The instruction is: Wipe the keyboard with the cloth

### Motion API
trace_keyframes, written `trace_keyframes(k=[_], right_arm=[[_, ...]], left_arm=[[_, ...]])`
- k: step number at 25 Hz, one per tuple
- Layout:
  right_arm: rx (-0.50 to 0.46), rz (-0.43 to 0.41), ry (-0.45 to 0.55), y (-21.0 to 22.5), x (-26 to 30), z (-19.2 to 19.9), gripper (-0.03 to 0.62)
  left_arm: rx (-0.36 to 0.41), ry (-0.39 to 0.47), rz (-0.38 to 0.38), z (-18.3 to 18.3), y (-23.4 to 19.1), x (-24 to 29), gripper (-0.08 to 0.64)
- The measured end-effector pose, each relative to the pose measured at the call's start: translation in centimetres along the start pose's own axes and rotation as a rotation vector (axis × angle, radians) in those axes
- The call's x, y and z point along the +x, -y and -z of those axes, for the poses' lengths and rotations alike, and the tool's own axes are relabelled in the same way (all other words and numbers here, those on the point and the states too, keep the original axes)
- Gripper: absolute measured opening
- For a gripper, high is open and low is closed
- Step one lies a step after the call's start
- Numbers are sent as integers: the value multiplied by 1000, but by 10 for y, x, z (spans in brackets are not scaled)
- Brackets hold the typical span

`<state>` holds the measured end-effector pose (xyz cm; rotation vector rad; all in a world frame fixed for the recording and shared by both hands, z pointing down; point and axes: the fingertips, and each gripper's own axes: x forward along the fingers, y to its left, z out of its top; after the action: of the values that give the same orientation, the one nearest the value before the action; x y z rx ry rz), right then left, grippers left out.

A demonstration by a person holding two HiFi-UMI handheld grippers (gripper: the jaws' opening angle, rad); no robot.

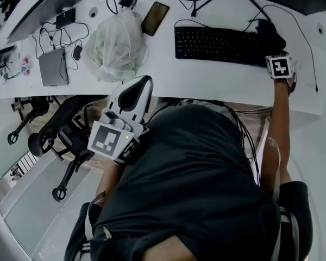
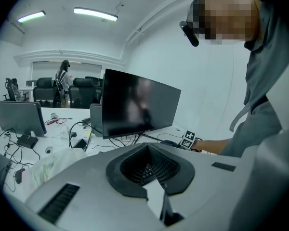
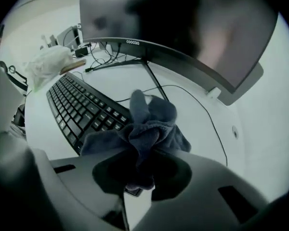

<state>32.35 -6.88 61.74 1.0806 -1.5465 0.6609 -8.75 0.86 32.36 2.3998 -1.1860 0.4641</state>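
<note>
- White curved worktop [image 1: 206, 83]: carries everything.
- Flat black keyboard [image 1: 217, 44]: lies at the person's front right, within reach for wiping.
- Right gripper [image 3: 142, 179]: fingers clenched on the cloth, set low at the keyboard's right end, probably ready to sweep across the keys.
- Left gripper [image 2: 151, 174]: fingers pressed together, empty, held back by the worktop's near edge, seemingly idle.
- Bunched dark grey-blue terry cloth [image 3: 151, 121]: pinched by one fold, its loose bulk draped over the keyboard's right end.
</note>
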Motion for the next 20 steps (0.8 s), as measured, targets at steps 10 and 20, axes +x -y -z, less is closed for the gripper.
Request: trace_keyframes(k=[10, 20], right_arm=[[-134, -339, 151, -122, 7, -58, 71], [-13, -301, 119, -95, -14, -33, 71]], left_arm=[[32, -20, 14, 0, 13, 3, 2], [25, -3, 31, 3, 13, 4, 2]])
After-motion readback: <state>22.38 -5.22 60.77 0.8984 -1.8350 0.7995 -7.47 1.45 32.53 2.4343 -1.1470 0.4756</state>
